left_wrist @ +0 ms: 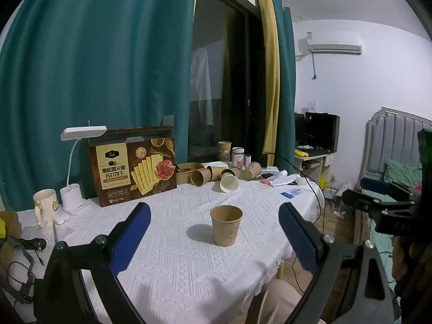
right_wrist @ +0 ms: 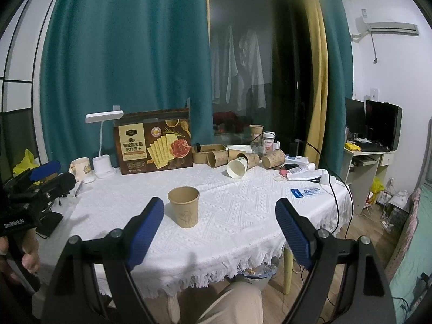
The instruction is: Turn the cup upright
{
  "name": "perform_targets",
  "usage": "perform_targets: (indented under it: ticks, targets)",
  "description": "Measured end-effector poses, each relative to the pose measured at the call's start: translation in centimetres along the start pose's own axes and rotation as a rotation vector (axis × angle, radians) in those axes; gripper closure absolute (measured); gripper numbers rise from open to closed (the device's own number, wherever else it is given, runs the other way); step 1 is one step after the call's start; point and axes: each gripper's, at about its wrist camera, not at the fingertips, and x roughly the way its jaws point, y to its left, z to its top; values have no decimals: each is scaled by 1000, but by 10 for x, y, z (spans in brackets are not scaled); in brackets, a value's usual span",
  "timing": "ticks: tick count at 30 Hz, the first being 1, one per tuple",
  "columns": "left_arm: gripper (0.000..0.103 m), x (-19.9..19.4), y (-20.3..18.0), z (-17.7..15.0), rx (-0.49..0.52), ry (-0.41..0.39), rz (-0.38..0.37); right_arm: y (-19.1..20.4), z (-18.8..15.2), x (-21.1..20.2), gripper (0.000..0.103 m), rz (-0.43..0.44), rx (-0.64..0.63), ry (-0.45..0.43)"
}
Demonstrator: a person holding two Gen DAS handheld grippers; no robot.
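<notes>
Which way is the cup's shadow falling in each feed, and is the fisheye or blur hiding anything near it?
Left wrist view: the cup stands upright and sharp, its shadow falling left on the cloth; edges bow, and the open left tongs look soft. Right wrist view: the cup is sharp, with only a faint shadow to its left; the open right tongs are blurred, corners vignetted.

I see a table (right_wrist: 243,232) draped in a white fringed tablecloth (right_wrist: 216,243), with a brown paper cup (right_wrist: 184,206) upright near the front, and a cracker box (right_wrist: 155,145), desk lamp (right_wrist: 102,145), mug (right_wrist: 80,166) and tipped paper cups (right_wrist: 243,162) along the back.
</notes>
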Motion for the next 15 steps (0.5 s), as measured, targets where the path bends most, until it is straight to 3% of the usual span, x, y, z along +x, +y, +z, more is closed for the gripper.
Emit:
perform_targets:
  ticks: [15]
  targets:
    - [7, 4, -2, 1, -2, 6, 2, -2, 0, 5, 20, -1, 2, 10]
